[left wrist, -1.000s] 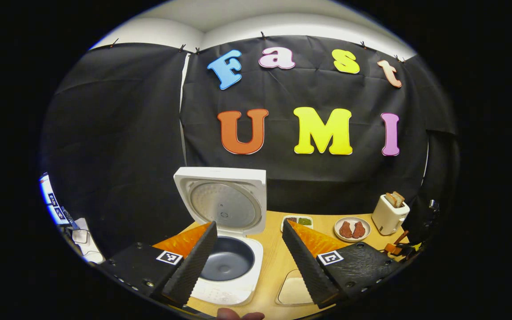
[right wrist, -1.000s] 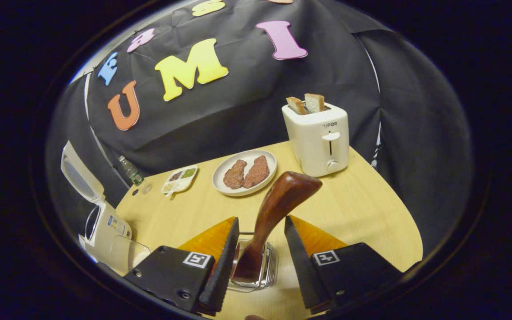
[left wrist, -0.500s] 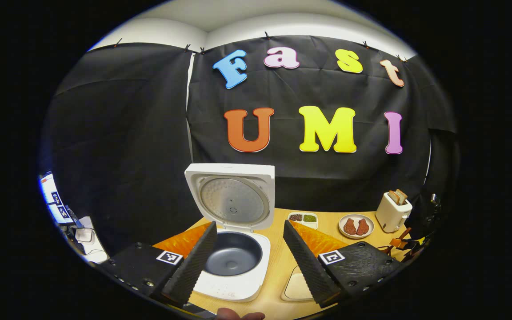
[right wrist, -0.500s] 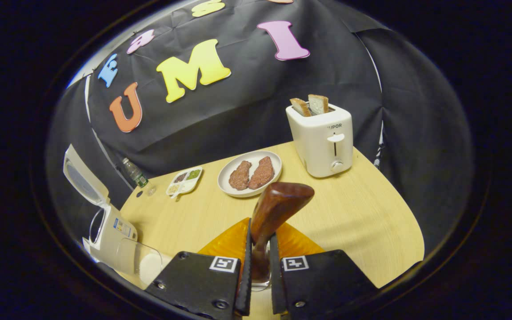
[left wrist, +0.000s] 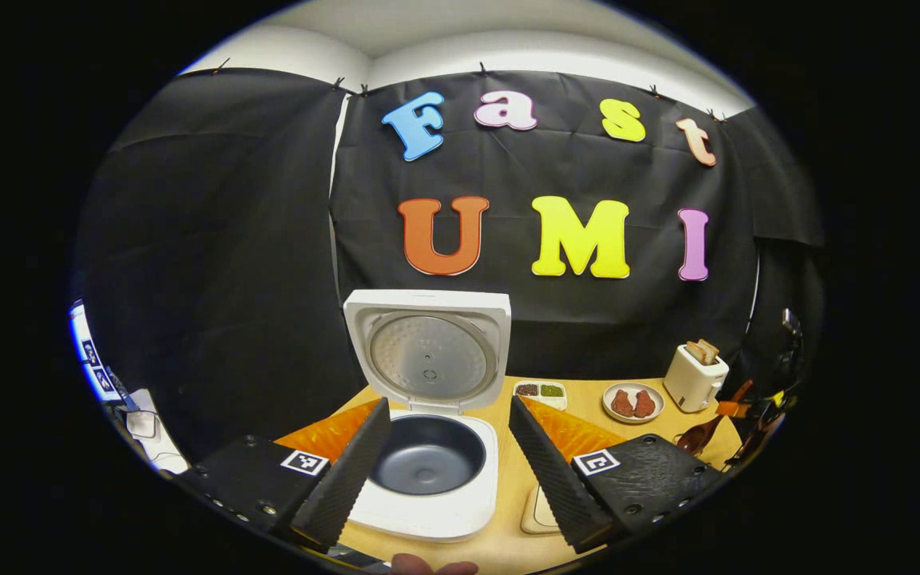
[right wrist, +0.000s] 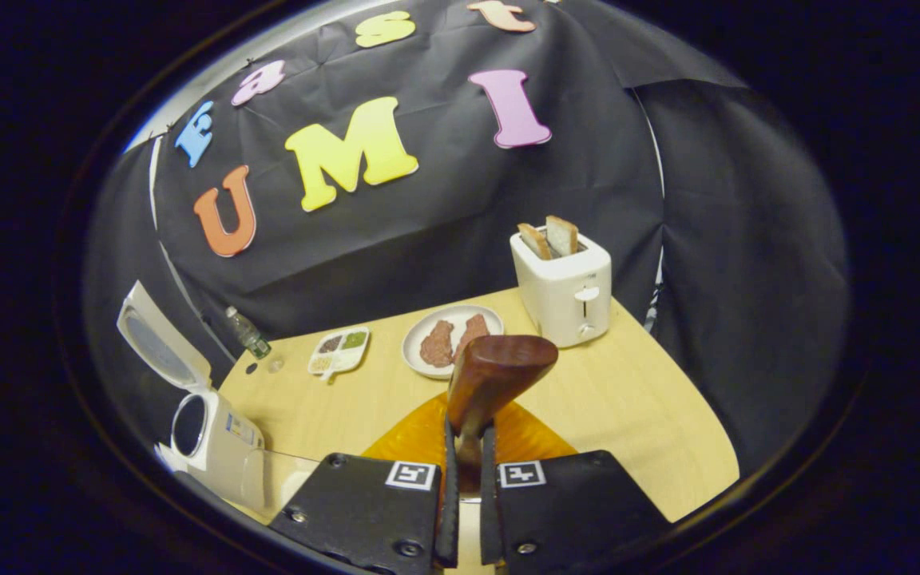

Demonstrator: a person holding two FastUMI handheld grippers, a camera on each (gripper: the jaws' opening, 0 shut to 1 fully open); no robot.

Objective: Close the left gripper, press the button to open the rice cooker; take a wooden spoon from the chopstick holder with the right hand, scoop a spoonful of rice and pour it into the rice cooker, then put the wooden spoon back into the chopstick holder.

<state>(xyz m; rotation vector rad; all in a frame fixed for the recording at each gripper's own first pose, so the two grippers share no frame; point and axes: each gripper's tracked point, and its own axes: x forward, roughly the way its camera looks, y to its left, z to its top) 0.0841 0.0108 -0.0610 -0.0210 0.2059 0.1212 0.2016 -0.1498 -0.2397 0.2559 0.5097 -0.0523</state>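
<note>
Because our right gripper (right wrist: 466, 471) is clenched on the handle of the wooden spoon (right wrist: 494, 378), with both fingers pressing on it, the spoon stands upright between them and its broad end points up toward the far side. We judge this grip low on the handle is meant to lift it straight out of the chopstick holder, which we cannot make out below the fingers. From the left gripper view the spoon (left wrist: 699, 435) shows at the far right of the desk (left wrist: 588, 395).

Our left gripper (left wrist: 448, 459) is released, its fingers wide apart, and it waits just in front of the rice cooker (left wrist: 434, 471). The lid (left wrist: 430, 351) stands upright at the far side, so the dark pot is free to receive rice. A clear container (right wrist: 280, 483) is just right of the cooker in the right gripper view; we think it holds the rice.

The toaster (right wrist: 565, 289) and the plate (right wrist: 452, 339) stand farther off.
</note>
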